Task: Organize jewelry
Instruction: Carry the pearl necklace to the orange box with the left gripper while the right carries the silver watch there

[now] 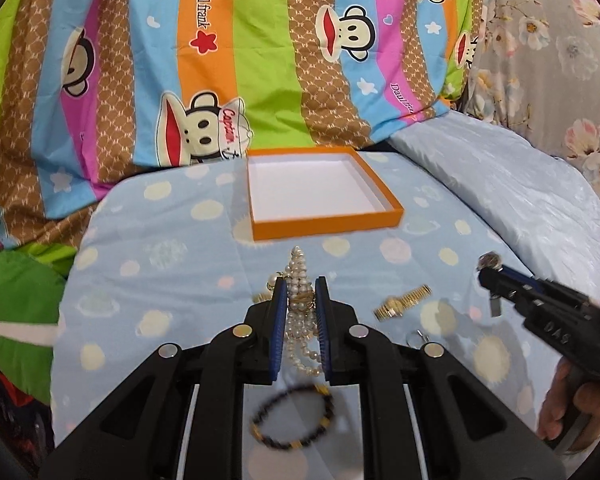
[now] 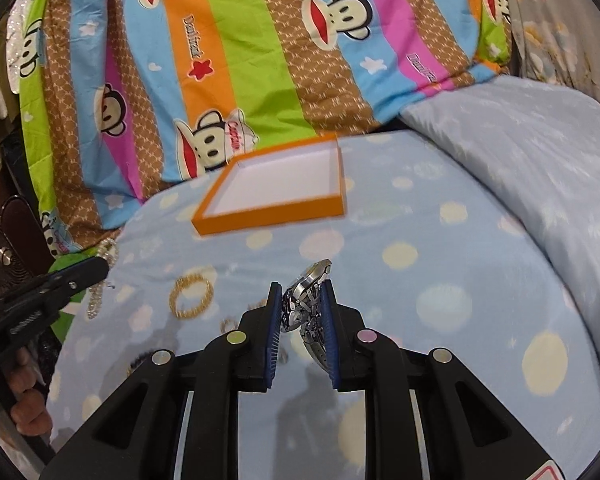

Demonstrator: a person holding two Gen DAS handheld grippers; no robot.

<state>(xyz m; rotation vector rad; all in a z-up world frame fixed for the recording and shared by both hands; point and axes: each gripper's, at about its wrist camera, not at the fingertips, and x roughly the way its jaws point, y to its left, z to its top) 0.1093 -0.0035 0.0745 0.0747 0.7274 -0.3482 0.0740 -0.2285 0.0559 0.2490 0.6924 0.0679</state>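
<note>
Above the bed (image 1: 148, 264), short of the empty orange box (image 1: 324, 227), the left claw (image 1: 301, 300) pinches limp, slippery pearl strands (image 1: 300, 320) mid-bunch, the right claw (image 2: 302, 304) a heavier, stiff-linked steel watch (image 2: 306, 304) by its band.

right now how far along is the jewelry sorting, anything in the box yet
Nothing is done yet: the orange box shows only its bare white floor. In hand: the left gripper is shut on the pearl necklace, and the right gripper is shut on the silver watch, both lifted short of the box. Left on the bedsheet: the gold watch and the dark bead bracelet.
</note>
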